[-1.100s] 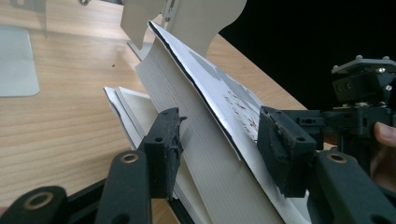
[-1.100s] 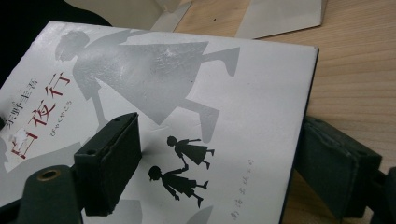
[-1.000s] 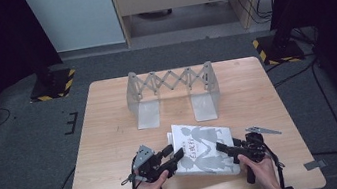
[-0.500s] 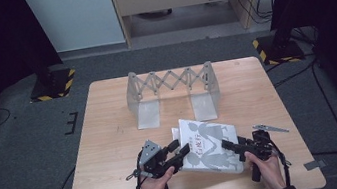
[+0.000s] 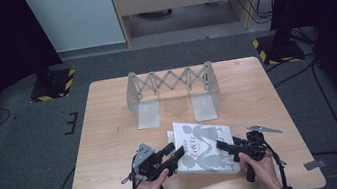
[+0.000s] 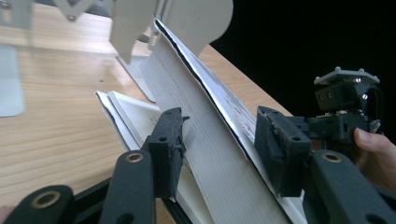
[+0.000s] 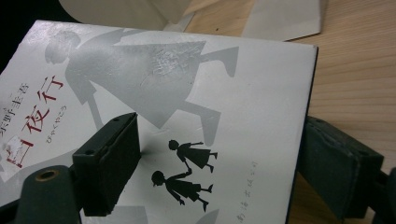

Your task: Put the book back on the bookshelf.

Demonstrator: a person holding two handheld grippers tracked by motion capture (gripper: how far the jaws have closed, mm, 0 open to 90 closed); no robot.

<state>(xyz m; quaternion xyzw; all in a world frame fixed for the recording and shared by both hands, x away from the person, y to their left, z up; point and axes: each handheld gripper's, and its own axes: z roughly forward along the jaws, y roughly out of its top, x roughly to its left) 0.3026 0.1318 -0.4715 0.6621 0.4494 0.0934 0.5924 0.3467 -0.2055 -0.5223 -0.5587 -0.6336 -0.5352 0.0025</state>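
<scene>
- A white book (image 5: 204, 148) lies near the front edge of the bench (image 5: 111, 133), a little right of its middle, between the two hand-held grippers.
- Its cover carries grey silhouettes of a large figure and, lower down, two small black figures holding hands (image 7: 187, 172). Red characters run down the cover's side, among them "夜行"; the smaller lines of print are too fine to read.
- In the left gripper view the cover and a thick block of pages stand raised at a slant, with more white pages (image 6: 126, 112) lying flat on the wood beneath.
- The left hand-held gripper (image 5: 168, 156) has its jaws spread, one on each side of the raised page block. Whether either pad touches the paper cannot be told.
- The right hand-held gripper (image 5: 227, 147) also has its jaws apart, one over the cover and one past the book's edge, not clamped on it.
- A hand holds each one from the front edge; the right hand (image 5: 259, 174) is clearest.
- Behind the book, towards the far edge, stands a pale expanding rack (image 5: 171, 94) with a scissor lattice between two upright ends.
- The bench is light wood on grey carpet (image 5: 25, 161); yellow-and-black striped bases (image 5: 51, 84) sit by the far corners.
</scene>
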